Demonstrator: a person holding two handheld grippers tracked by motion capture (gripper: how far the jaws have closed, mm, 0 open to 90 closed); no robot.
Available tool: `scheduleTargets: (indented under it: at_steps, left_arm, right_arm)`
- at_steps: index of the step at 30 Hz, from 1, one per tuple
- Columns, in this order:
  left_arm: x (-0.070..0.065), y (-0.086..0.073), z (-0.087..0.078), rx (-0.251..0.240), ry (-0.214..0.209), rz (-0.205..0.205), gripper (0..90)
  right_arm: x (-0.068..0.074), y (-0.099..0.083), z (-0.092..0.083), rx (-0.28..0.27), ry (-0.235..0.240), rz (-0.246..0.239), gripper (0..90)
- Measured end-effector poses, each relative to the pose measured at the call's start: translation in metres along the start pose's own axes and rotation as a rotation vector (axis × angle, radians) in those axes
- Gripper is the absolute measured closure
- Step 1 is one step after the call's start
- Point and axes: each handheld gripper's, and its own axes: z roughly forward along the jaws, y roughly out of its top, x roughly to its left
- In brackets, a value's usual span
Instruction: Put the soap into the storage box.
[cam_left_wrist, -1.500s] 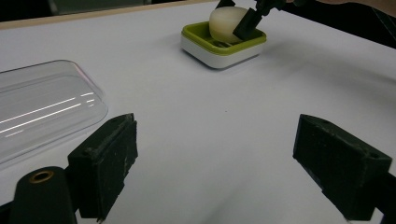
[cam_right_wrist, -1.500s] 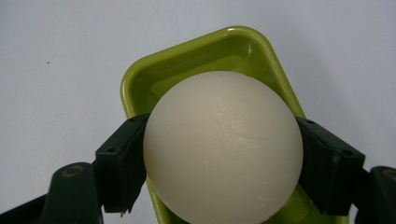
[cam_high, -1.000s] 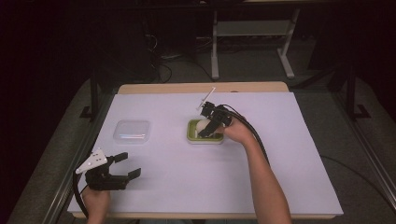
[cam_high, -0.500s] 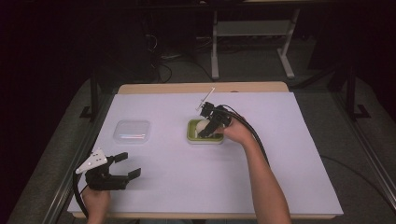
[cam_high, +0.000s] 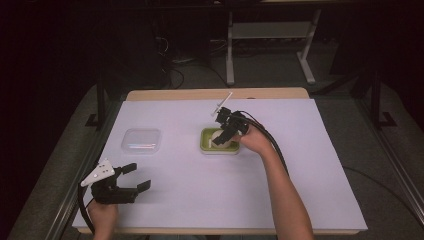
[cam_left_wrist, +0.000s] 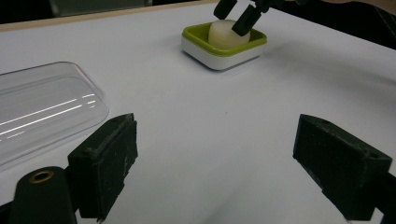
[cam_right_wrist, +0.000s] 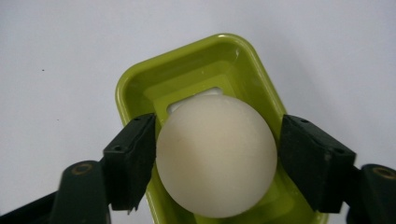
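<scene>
Landmark: the green tray sits on the white-covered desk, and every place below is told from it.

White ball: the ball sits inside the green tray, over the pale patch in the tray's floor; in the left gripper view it rises well above the rim.

Right gripper: the right gripper stands right over the tray, one jaw at each side of the ball, both pads at or touching its widest part. It looks clasped around the ball, though how firm the squeeze is can't be read.

Key relation: the ball lies straight ahead between the right gripper's jaws, centred, so the coming move turns on a straight lift or a straight release, not a reach. A ball has no long axis, so any jaw angle would serve; the tray's long side runs away from the gripper camera, along the jaws.

Nearer hand: the right hand is at the tray's edge; the left gripper is well apart from the tray, toward the near left of the desk, resting on the surface.

Left gripper: jaws spread wide with bare desk between them, holding nothing.

Clear lid: the transparent lid lies flat to the left of the tray, between it and the left gripper.

Judgement: the ball is likely to roll if the pads slip, so the tray's walls matter as a catch.
</scene>
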Motion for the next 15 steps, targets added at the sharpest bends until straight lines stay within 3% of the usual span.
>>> scheduleTargets:
  at_steps: [3, 9, 15]
  left_arm:
    - [-0.001, 0.0, 0.0, 0.001, -0.001, 0.004, 13.2]
    - [0.0, 0.0, 0.0, 0.001, 0.002, 0.008, 13.2]
    - [-0.001, 0.0, 0.001, 0.001, -0.002, 0.007, 13.2]
  right_arm:
    - [0.003, 0.0, -0.004, 0.005, -0.013, -0.008, 27.1]
    - [0.002, -0.007, -0.011, 0.009, 0.016, 0.017, 25.2]
    - [0.003, -0.016, -0.023, -0.037, 0.024, 0.023, 26.3]
